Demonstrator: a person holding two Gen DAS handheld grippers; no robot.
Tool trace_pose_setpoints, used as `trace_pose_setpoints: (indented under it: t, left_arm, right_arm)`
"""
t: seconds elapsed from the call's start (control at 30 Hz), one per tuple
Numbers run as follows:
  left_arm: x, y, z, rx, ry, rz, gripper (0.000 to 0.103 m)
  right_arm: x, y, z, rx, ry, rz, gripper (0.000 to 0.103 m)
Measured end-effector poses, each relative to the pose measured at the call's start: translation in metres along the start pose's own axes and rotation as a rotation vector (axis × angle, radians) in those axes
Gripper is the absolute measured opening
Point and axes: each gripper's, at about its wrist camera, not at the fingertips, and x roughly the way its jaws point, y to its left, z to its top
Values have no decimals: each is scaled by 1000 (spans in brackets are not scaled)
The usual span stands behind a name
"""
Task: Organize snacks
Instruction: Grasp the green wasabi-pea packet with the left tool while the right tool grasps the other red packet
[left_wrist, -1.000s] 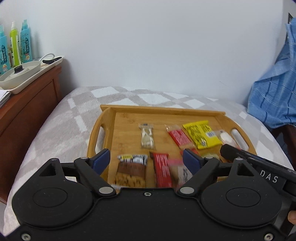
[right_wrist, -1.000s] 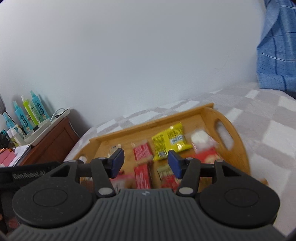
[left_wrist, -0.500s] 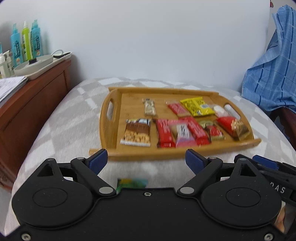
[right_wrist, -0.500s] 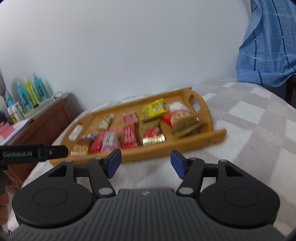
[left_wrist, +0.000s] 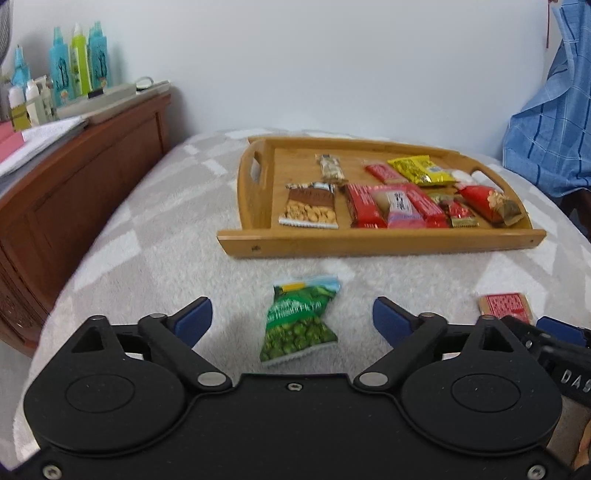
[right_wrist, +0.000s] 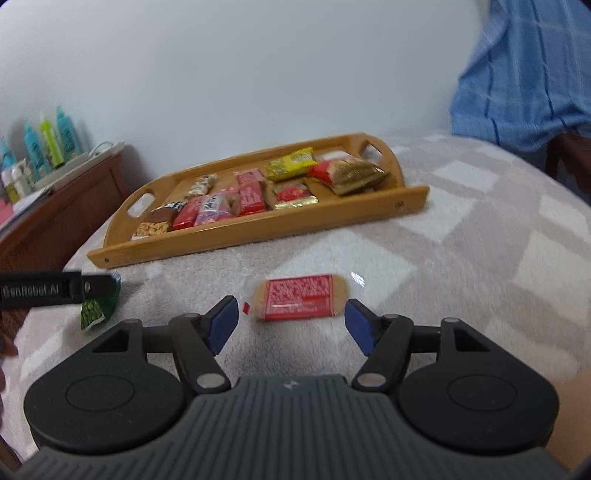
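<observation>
Left gripper is wide open, holding nothing, with the green pea bag lying between its fingers, untouched. Right gripper is open and empty; its jaws have just been opening, and the red wafer pack sits just ahead of the tips. Both packs lie on the blanket in front of the wooden tray, near its front rail. Likely light, crinkly and slippery: pinch across the bag's narrow waist and the wafer's short sides, gently, since the contents probably crush.
</observation>
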Motion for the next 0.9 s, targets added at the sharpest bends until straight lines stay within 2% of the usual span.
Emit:
trace_pose_setpoints:
  t: [0.17, 0.27, 0.33, 0.4, 0.5, 0.63, 0.9]
  left_arm:
    - [11, 3, -4, -22, 58, -33, 57]
    - [16, 5, -5, -43, 79, -53, 51]
    - [17, 5, -4, -45, 81, -59, 51]
    - [17, 4, -4, -36, 76, -63, 51]
    - [16, 4, -4, -33, 62, -66, 52]
    - [15, 7, -4, -33, 42, -46, 58]
    - [23, 10, -2, -21, 58, -47, 58]
  right_arm:
    - [-2, -11, -2, 93, 10, 31, 77]
    - [3, -15, 3, 138, 23, 68, 61]
    - [9, -17, 7, 151, 33, 68, 51]
    - [14, -18, 13, 158, 44, 78, 49]
    - [25, -22, 24, 181, 78, 112, 50]
    - [36, -23, 35, 190, 91, 115, 57]
    - [55, 6, 46, 34, 99, 75, 57]
